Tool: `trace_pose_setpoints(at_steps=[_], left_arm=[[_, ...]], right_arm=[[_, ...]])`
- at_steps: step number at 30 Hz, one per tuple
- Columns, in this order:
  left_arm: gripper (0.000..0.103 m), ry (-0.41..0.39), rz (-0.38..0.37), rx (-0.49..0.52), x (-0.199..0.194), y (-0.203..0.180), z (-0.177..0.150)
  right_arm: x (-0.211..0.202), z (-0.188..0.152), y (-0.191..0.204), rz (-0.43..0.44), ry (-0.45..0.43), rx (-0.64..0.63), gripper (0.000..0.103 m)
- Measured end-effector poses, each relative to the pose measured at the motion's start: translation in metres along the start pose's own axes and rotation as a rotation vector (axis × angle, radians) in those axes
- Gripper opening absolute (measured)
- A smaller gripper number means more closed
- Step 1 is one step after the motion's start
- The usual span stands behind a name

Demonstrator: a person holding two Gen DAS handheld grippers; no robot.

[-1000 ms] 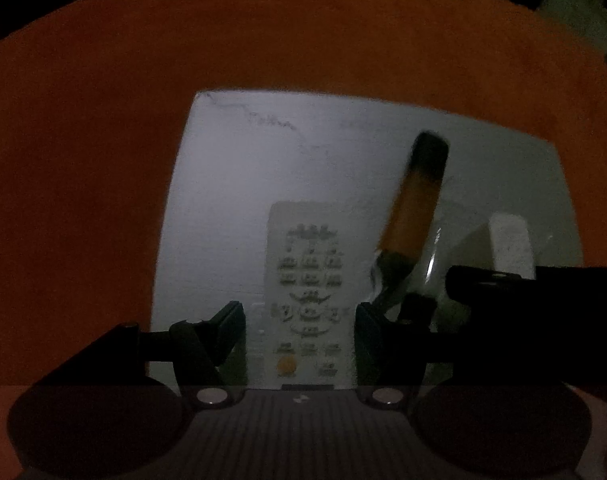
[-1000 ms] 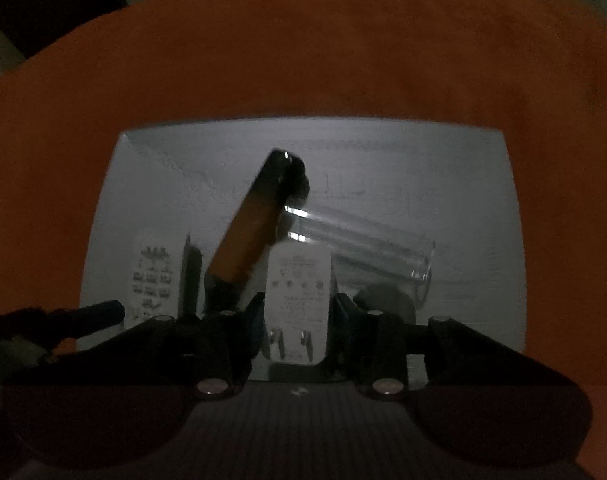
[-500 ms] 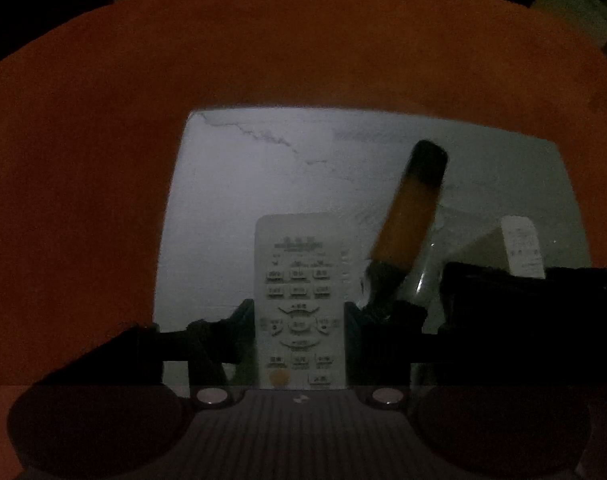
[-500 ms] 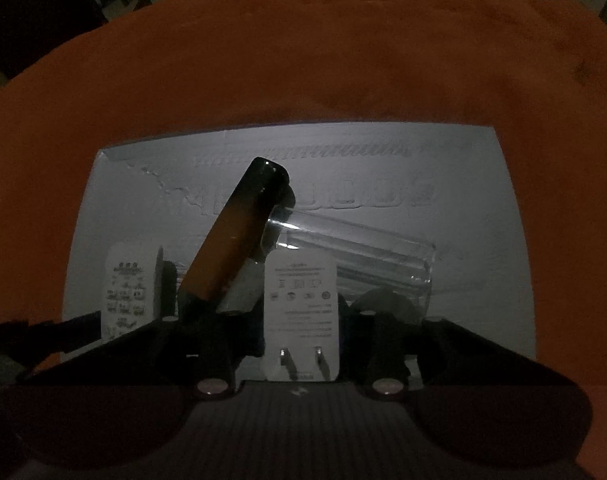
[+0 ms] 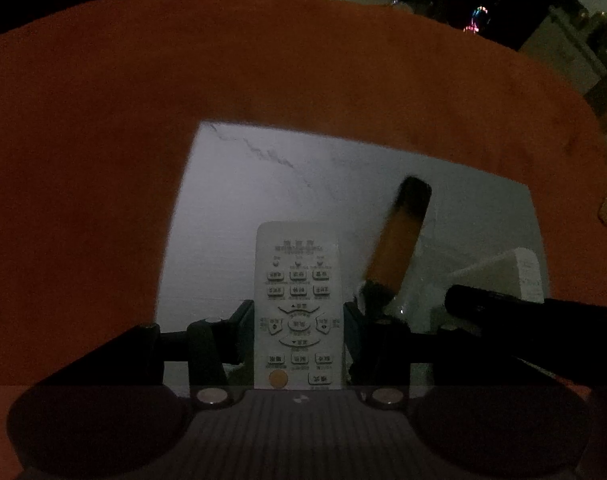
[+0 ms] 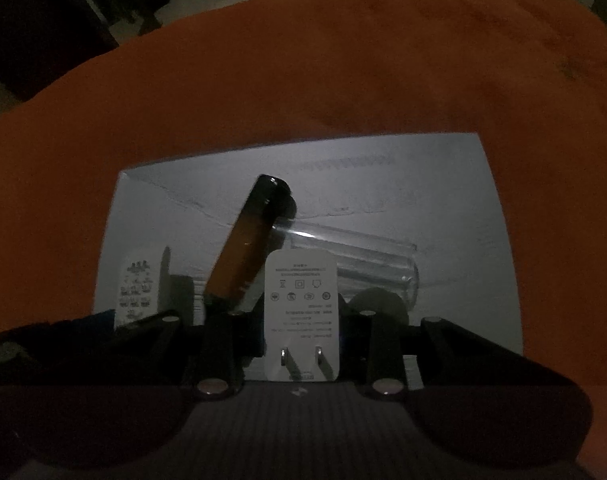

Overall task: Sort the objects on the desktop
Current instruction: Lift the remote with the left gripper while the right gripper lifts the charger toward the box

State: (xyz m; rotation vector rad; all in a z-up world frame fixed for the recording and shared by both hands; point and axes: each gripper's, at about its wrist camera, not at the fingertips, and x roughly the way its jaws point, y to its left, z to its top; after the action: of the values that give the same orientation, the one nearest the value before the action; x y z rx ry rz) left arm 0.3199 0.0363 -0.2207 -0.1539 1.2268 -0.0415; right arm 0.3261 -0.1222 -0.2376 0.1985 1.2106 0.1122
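left gripper point(image 5: 299, 328): jaws closed up on the remote point(image 5: 298, 304) vs a sec ago, when they stood wide either side of it. pads now flush on both long edges, partway shut, firm hold. remote sits lower centre of left view.
right gripper point(image 6: 301, 328): nearly fully shut on the charger point(image 6: 301, 320), prongs toward the camera. was already around it a sec ago, tightened a bit more.
change: both items look raised off the board point(image 5: 263, 200); more cloth shows round it in both views than before.
meaning: prob. both picks done, next is carrying each to its spot. where that is, can't tell.
left behind: amber bottle point(image 6: 247, 248) w/ dark cap leans across a clear glass tube point(image 6: 355, 256), centre of right view. round, may roll if nudged.
materials: remote & charger = hard white plastic, flat-sided, easy to pinch. board = pale, matte, faintly scuffed. cloth point(image 6: 343, 60) = orange, soft, fuzzy.
light: dim, fine detail poor.
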Motion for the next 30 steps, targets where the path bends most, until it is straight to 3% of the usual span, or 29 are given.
trace_pose_setpoints(at_steps=[9,18,22,30], left_arm=[[0.04,-0.037,-0.04,-0.045,-0.034,0.028,0.004],[0.04,-0.12,-0.056,0.039,-0.081,0.038,0.015],[0.04,-0.153,-0.118,0.093,-0.106,0.029,0.0],[0.04,-0.166,-0.234,0.171,-0.143,0.014,-0.051]], right_arm=[[-0.032,0.0,0.003,0.057,-0.031,-0.053,0.032],[-0.077,-0.003,-0.001,0.078,-0.066,-0.092,0.032],[-0.115,-0.016,-0.008,0.088,-0.086,-0.129,0.032],[-0.165,-0.077,-0.017,0.094,-0.005,-0.283,0.032]])
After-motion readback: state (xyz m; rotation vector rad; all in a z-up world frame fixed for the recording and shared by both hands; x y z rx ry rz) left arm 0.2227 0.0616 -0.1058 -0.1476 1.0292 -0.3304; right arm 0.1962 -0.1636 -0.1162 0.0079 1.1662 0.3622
